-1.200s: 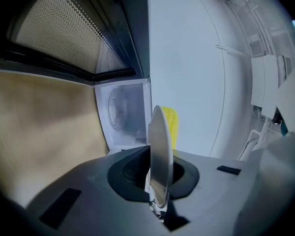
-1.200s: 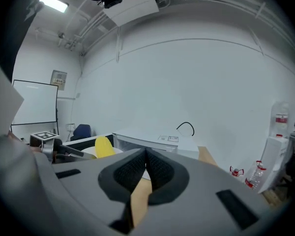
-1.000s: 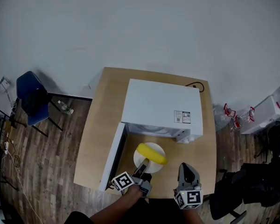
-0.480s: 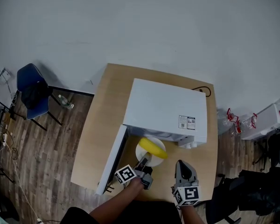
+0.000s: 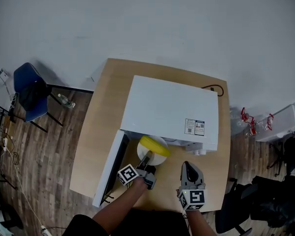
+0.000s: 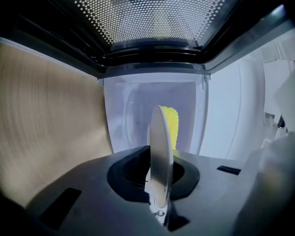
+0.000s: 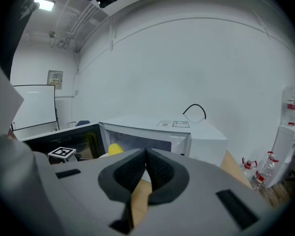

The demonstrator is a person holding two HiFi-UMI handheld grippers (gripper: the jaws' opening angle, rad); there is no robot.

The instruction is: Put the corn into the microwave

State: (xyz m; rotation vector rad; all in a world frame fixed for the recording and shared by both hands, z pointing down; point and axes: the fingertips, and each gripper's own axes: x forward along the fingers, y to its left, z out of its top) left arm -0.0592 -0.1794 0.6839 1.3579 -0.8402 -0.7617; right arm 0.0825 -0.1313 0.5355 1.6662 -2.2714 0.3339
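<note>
One wooden table (image 5: pixel 99 132) is carrying the white microwave (image 5: pixel 167 109), its door (image 5: pixel 110 166) hanging open toward seven o'clock. I'm clamping my left gripper (image 5: pixel 146 161) on the rim of a white plate (image 5: pixel 156 157) at the microwave's mouth, yellow corn (image 5: pixel 155 145) lying on it. At the plate's four o'clock, my right gripper (image 5: pixel 189 170) is sitting closed, empty.

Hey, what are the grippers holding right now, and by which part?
The left gripper holds the white plate by its near rim, with the corn on it. The right gripper holds nothing.
</note>
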